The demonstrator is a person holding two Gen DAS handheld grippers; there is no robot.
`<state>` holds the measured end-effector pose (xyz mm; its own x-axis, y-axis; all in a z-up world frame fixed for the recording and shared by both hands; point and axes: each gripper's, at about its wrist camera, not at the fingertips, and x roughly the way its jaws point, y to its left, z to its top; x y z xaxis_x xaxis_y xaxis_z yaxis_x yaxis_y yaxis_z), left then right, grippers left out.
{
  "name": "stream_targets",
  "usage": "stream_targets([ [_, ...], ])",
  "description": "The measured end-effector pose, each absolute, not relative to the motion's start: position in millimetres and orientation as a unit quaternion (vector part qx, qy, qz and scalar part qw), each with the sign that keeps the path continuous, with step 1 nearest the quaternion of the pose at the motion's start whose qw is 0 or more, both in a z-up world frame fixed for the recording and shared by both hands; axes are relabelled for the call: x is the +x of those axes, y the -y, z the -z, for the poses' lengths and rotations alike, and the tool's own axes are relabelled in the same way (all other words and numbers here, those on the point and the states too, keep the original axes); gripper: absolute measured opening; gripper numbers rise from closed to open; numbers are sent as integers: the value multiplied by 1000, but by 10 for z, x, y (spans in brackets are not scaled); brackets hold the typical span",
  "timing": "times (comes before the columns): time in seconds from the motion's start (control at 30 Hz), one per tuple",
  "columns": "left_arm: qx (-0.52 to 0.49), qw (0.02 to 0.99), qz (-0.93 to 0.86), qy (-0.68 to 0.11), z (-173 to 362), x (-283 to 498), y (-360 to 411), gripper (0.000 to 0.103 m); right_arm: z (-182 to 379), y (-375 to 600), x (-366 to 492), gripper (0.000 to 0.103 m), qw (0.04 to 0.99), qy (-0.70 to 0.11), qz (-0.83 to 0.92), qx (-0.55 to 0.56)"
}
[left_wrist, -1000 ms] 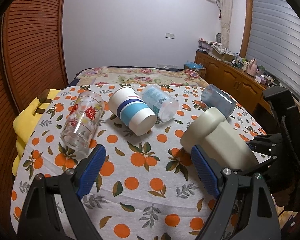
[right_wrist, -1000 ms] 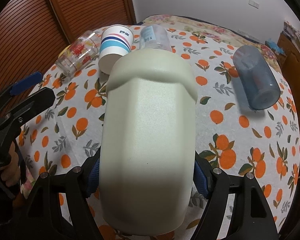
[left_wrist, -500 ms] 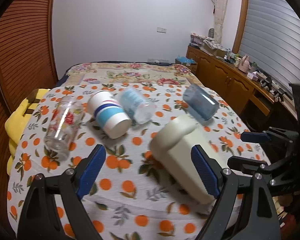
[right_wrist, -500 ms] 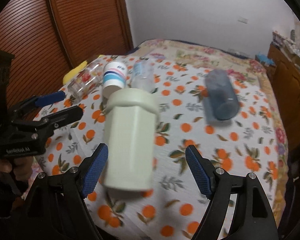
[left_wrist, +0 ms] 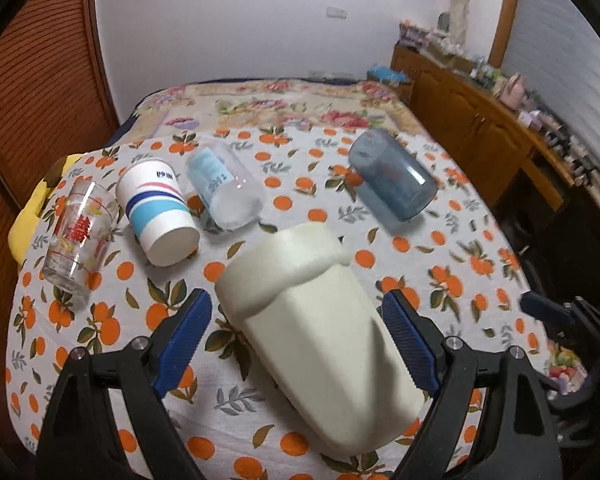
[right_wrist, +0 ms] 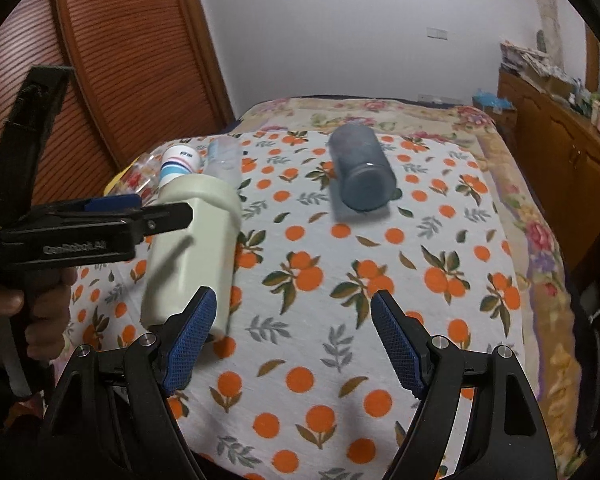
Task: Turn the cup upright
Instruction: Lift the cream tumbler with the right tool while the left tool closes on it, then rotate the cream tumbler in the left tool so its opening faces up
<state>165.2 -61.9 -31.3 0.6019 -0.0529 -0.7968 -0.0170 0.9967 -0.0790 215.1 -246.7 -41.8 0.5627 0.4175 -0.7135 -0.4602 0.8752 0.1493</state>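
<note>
My left claw (left_wrist: pixel 296 344) is spread wide around the cream cup (left_wrist: pixel 320 336), which lies on its side at lower centre of the orange-print surface (left_wrist: pixel 460 248), fingers not touching it. My right claw (right_wrist: pixel 294 344) is spread too, holding nothing, the cup at its left. A blue cup (right_wrist: pixel 360 172) lies farther back.

Both grippers are black frames with silver screws. Their fingers (left_wrist: pixel 186 334) carry ribbed blue pads. Embossed lettering marks the left gripper (right_wrist: pixel 112 220).
</note>
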Motion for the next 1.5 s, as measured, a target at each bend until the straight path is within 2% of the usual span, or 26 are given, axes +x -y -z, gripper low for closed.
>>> stream_targets([
  [0.17, -30, 888, -2, -459, 375, 1688, 651, 88, 418, 2543, 2139, 82, 887, -387, -252, -13],
  [0.4, -72, 867, 16, -492, 450, 1778, 563, 89, 434, 2603, 2172, 82, 890, -381, -251, -3],
  [0.57, -83, 860, 24, -502, 510, 1837, 560, 93, 453, 2655, 2217, 82, 893, -380, -240, -1],
  [1.1, -205, 791, 65, -572, 871, 2024, 434, 96, 495, 2658, 2228, 82, 893, -383, -237, -3],
  [1.17, -208, 790, 74, -572, 880, 2037, 422, 94, 493, 2661, 2224, 82, 893, -383, -237, -3],
  [1.2, -212, 790, 81, -570, 871, 2040, 416, 89, 493, 2663, 2224, 82, 893, -383, -237, -3],
  [1.5, -179, 815, 82, -545, 759, 2041, 301, 85, 565, 2675, 2238, 82, 889, -393, -234, 2],
])
